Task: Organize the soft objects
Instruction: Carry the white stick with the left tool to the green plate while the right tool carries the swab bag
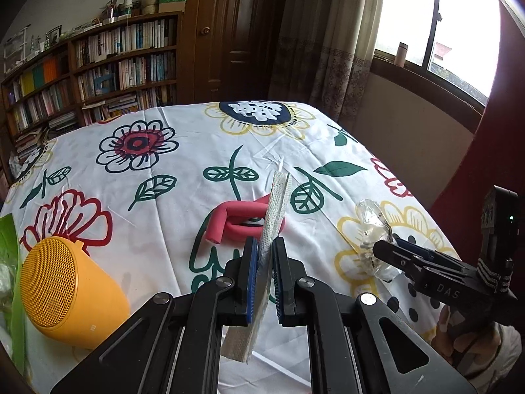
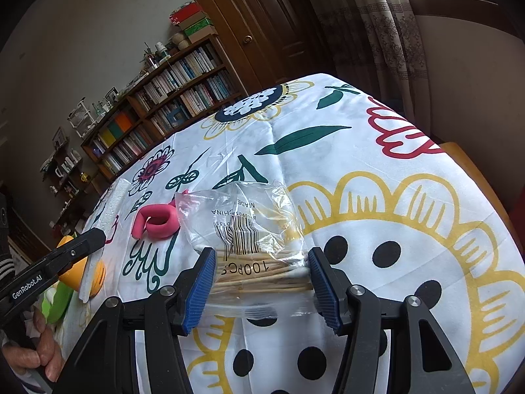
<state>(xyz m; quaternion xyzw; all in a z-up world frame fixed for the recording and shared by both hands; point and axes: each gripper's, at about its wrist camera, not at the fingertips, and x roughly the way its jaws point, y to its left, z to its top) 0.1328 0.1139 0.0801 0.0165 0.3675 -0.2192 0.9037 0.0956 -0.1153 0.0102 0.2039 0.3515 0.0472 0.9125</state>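
My left gripper point(image 1: 264, 262) is shut on a white mesh foam strip point(image 1: 279, 193), which stands upright between the blue pads and hangs out below them. Just beyond it a pink foam tube point(image 1: 236, 218) lies curled on the flowered cloth. My right gripper point(image 2: 262, 282) is closed across a clear bag of cotton swabs point(image 2: 242, 226), with the stick bundle spanning from pad to pad. The right wrist view also shows the left gripper point(image 2: 98, 234) with the strip point(image 2: 113, 202) at the left, and the pink tube point(image 2: 157, 223). In the left wrist view the right gripper point(image 1: 384, 248) holds the bag point(image 1: 374, 226).
A yellow cone-shaped speaker point(image 1: 65, 292) lies on the table's near left, beside green plastic point(image 1: 10, 256). The flowered tablecloth point(image 1: 164, 193) covers the table. Behind it are a bookshelf point(image 1: 98, 72), a wooden door, curtains and a window. A hand point(image 2: 42, 351) grips the left handle.
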